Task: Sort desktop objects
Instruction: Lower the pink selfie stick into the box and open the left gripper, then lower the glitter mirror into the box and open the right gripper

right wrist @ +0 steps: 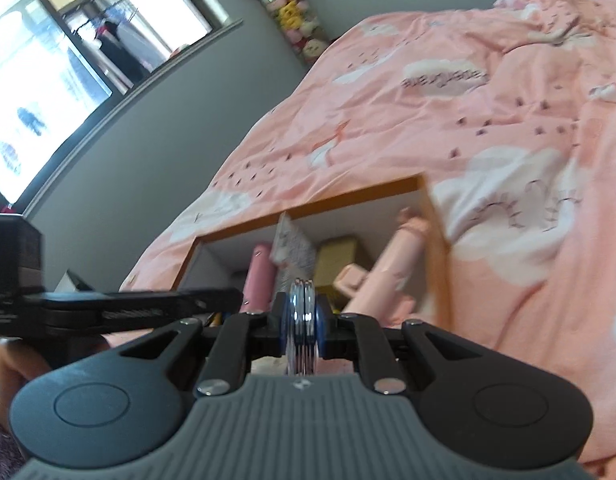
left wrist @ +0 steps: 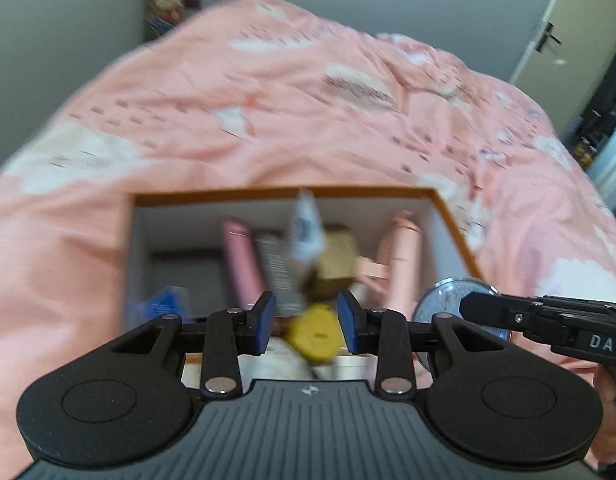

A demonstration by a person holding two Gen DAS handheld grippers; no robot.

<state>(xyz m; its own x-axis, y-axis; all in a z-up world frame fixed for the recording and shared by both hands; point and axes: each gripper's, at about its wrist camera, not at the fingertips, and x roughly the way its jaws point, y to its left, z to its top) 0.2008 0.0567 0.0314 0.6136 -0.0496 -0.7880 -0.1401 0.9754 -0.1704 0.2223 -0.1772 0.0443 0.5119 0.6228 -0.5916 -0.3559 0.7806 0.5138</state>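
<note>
Over the orange-rimmed white box [left wrist: 454, 220] on the pink bed, left gripper [left wrist: 306, 322] jaws apart, empty; right gripper [right wrist: 303, 316] jaws clamped on a round silver-rimmed glass disc [right wrist: 303, 320] beside the box

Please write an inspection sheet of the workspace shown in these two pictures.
Surface: pink bedspread, rumpled, printed with white clouds.
Job's things: open box with orange rim on the bedspread; inside it a pink tube, a yellow round item, a pale pink bottle and a tan box, all blurred.
Clutter: nothing seen outside the box.
Grippers: left tool open, nothing between its pads; right tool shut on a round silver compact, held edge-on.
Cables: nothing seen.
Surroundings: window, plush toys in the corner, door.
</note>
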